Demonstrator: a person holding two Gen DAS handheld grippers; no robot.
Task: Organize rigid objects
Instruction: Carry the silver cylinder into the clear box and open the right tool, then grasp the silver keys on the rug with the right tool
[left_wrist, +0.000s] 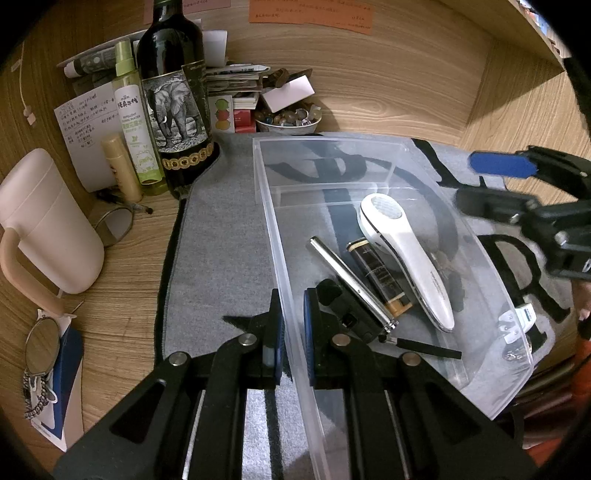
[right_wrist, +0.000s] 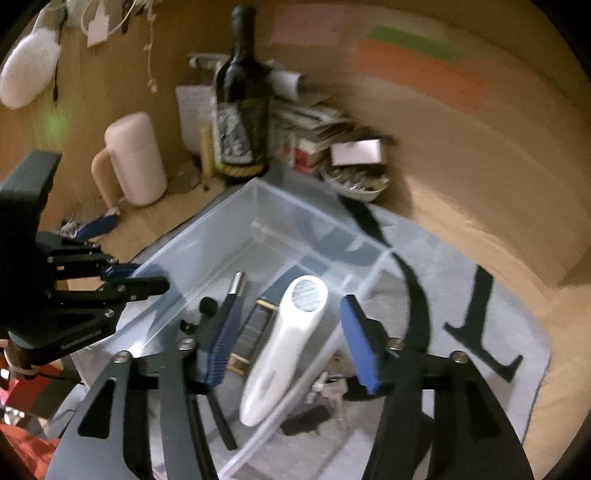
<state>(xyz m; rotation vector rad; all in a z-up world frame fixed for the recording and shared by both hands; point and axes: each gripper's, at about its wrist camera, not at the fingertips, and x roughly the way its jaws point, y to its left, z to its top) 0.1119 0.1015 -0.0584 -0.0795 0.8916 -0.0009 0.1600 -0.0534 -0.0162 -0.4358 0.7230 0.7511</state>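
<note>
The green spray bottle (left_wrist: 137, 125) carries the English words "REPELLENT FLORAL WATER" under a line of large Chinese characters too distorted to read with certainty. The white sheet of paper (left_wrist: 86, 127) behind it is covered in handwriting, too small to make out. The orange note (left_wrist: 314, 13) on the wooden back wall bears lines of writing, also illegible. The white handheld device (left_wrist: 406, 254) in the clear bin has lettering on its handle, unreadable.

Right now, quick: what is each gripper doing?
Left gripper: shut on the near wall of the clear plastic bin.
Right gripper: open, empty, jaws on either side of the white handheld device.
</note>
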